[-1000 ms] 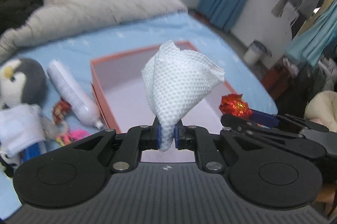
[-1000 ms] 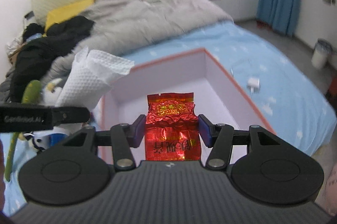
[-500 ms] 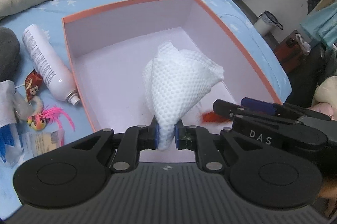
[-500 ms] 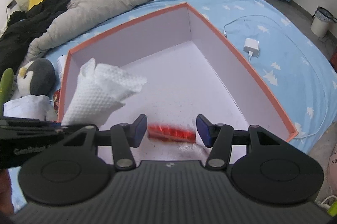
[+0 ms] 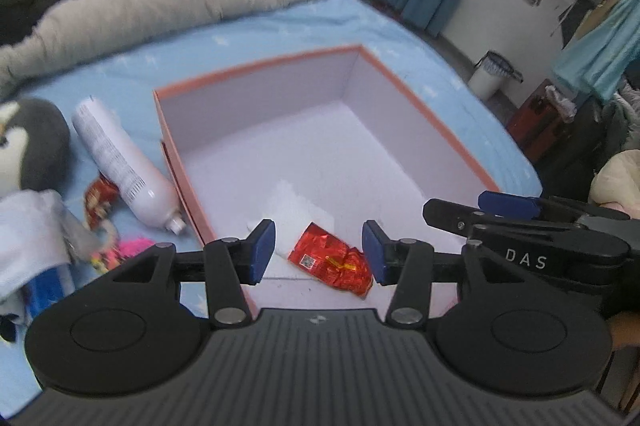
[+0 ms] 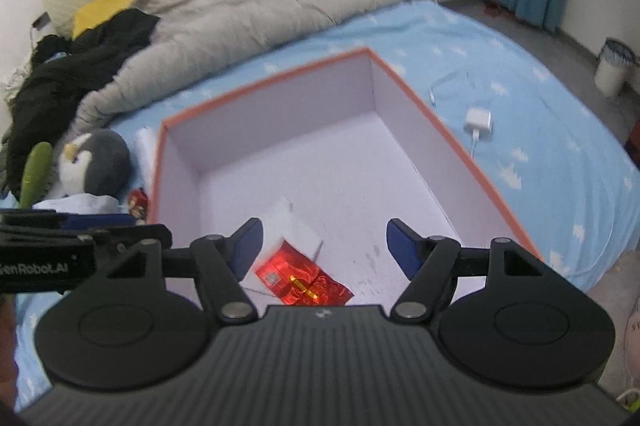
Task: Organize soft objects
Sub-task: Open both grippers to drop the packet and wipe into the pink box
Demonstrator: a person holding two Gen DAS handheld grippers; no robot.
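Both grabbers empty over the box, 2 soft bits inside

My left gripper (image 5: pixel 318 252) and right gripper (image 6: pixel 322 246) are both spread wide w/ nothing between the pads, hovering above the near end of the orange box (image 5: pixel 256 68). Red foil packet (image 5: pixel 332 262) lies on the floor of the box, touching the white tissue (image 5: pixel 298 208) next to it, prob bc that's the closest corner to drop stuff. Penguin plush (image 5: pixel 28 142) and spray bottle (image 5: pixel 120 162) are outside on the sheet, left of the box, so imo plush goes next.

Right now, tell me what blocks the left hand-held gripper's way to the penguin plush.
Nothing visible blocks it. The left hand-held gripper hovers open over the box; the penguin plush lies outside, beyond the white bottle.
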